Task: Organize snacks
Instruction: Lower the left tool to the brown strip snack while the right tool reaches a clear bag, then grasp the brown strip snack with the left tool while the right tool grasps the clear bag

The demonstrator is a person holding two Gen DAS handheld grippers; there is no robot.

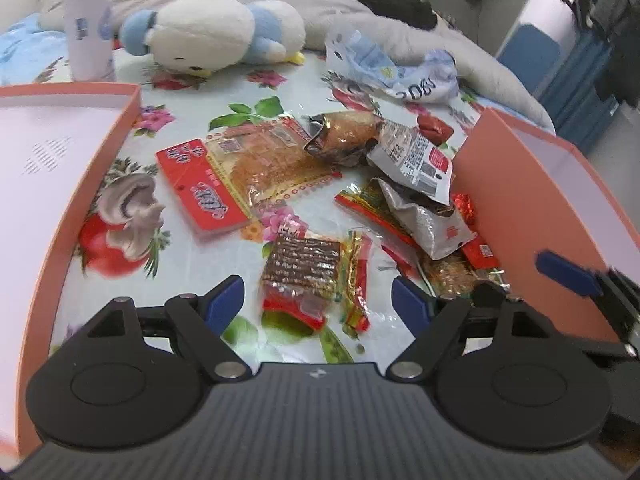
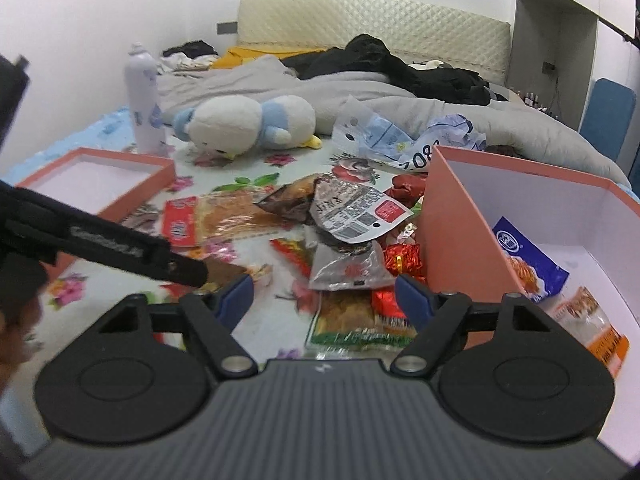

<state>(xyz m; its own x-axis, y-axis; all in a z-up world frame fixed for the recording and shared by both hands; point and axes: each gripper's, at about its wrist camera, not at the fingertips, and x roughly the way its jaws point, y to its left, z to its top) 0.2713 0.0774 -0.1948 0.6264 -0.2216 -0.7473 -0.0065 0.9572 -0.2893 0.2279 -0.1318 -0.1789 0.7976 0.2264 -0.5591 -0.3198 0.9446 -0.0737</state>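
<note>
Loose snack packets lie on a flowered cloth between two pink boxes. My left gripper (image 1: 318, 300) is open, its blue pads on either side of a brown snack packet (image 1: 304, 268) just ahead. A red-and-orange packet (image 1: 224, 176) and a silver pouch (image 1: 424, 216) lie beyond. My right gripper (image 2: 326, 294) is open above a green-edged packet (image 2: 356, 320), beside the silver pouch (image 2: 344, 268). The right pink box (image 2: 460, 220) holds a blue packet (image 2: 528, 260) and an orange packet (image 2: 592, 320). The left gripper's arm (image 2: 100, 240) crosses the right wrist view.
The left pink box (image 1: 60, 168) stands open at the left; it shows too in the right wrist view (image 2: 100, 184). A plush toy (image 1: 216, 36), a white spray bottle (image 1: 86, 20), crumpled wrappers (image 1: 392, 68) and grey bedding (image 2: 360, 92) lie behind the snacks.
</note>
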